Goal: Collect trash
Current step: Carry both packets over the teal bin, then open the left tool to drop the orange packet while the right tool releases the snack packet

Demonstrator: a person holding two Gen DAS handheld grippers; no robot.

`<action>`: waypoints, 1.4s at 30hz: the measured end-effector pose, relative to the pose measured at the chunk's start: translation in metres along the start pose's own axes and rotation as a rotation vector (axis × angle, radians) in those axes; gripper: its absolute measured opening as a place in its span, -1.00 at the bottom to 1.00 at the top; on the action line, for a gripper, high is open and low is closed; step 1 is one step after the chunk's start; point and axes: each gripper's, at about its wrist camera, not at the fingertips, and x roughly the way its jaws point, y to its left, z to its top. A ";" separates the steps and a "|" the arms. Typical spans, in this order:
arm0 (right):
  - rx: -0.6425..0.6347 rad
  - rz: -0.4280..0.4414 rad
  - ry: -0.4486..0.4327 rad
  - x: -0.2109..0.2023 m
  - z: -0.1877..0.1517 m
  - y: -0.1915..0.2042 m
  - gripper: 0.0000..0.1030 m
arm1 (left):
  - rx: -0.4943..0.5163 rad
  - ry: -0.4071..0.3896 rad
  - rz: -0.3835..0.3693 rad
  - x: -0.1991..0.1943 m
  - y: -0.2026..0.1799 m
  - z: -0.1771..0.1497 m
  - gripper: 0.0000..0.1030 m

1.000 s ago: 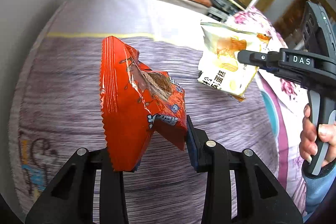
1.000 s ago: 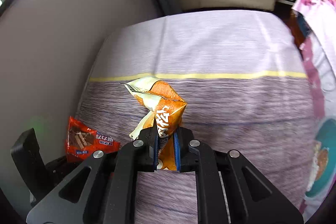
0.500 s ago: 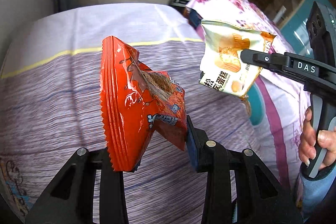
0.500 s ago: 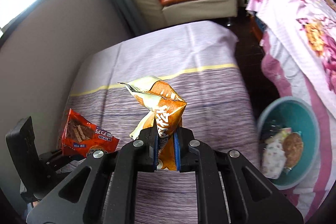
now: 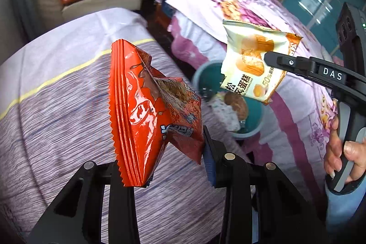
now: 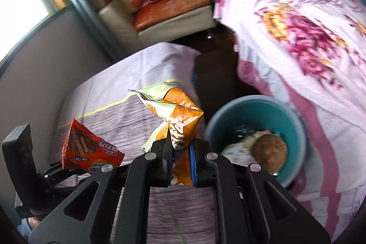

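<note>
My left gripper is shut on a torn red snack wrapper, which stands up between its fingers above the striped purple bedspread. My right gripper is shut on a crumpled orange-and-cream cake wrapper; in the left wrist view that cake wrapper hangs from the right gripper's fingers over a teal bin. The teal bin holds some rubbish, including a brown round thing. The red wrapper also shows at lower left in the right wrist view.
A floral pink bedcover drapes beside the bin on the right. A cream sofa with an orange cushion and bags stands at the back. A hand grips the right gripper's handle. Dark floor lies between the two beds.
Both grippers have swung to the right with their wrappers still held. The teal bin and the floral bedcover have come into view; the purple bedspread has slid left.
</note>
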 end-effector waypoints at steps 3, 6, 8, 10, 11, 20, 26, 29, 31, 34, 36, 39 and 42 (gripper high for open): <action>0.023 -0.024 -0.016 -0.013 -0.002 -0.023 -0.78 | 0.032 0.015 -0.004 0.009 -0.022 0.006 -0.30; 0.044 -0.048 -0.035 -0.023 -0.005 -0.043 -0.78 | 0.065 0.025 -0.010 0.019 -0.043 0.011 -0.30; 0.055 -0.055 -0.044 -0.026 -0.007 -0.052 -0.78 | 0.084 0.030 -0.013 0.025 -0.056 0.016 -0.30; 0.076 -0.061 -0.060 -0.031 -0.009 -0.067 -0.78 | 0.102 0.035 -0.016 0.030 -0.067 0.020 -0.30; 0.087 -0.064 -0.067 -0.034 -0.010 -0.074 -0.78 | 0.112 0.040 -0.019 0.034 -0.074 0.023 -0.30; 0.136 -0.096 -0.078 -0.038 -0.011 -0.114 -0.77 | 0.173 0.085 -0.039 0.069 -0.112 0.034 -0.30; 0.161 -0.117 -0.058 -0.036 -0.011 -0.126 -0.77 | 0.173 0.112 -0.049 0.088 -0.116 0.040 -0.30; 0.161 -0.127 -0.051 -0.032 -0.011 -0.129 -0.77 | 0.171 0.120 -0.054 0.096 -0.116 0.044 -0.30; 0.160 -0.133 -0.045 -0.029 -0.011 -0.131 -0.76 | 0.169 0.124 -0.058 0.100 -0.116 0.047 -0.30; 0.159 -0.142 -0.036 -0.025 -0.011 -0.132 -0.76 | 0.163 0.132 -0.066 0.107 -0.114 0.050 -0.30; 0.160 -0.149 -0.031 -0.022 -0.011 -0.134 -0.76 | 0.162 0.137 -0.071 0.111 -0.112 0.051 -0.30; 0.158 -0.161 -0.027 -0.020 -0.010 -0.134 -0.75 | 0.164 0.149 -0.077 0.118 -0.112 0.052 -0.30; 0.166 -0.170 -0.017 -0.016 -0.010 -0.136 -0.75 | 0.168 0.160 -0.083 0.126 -0.112 0.052 -0.30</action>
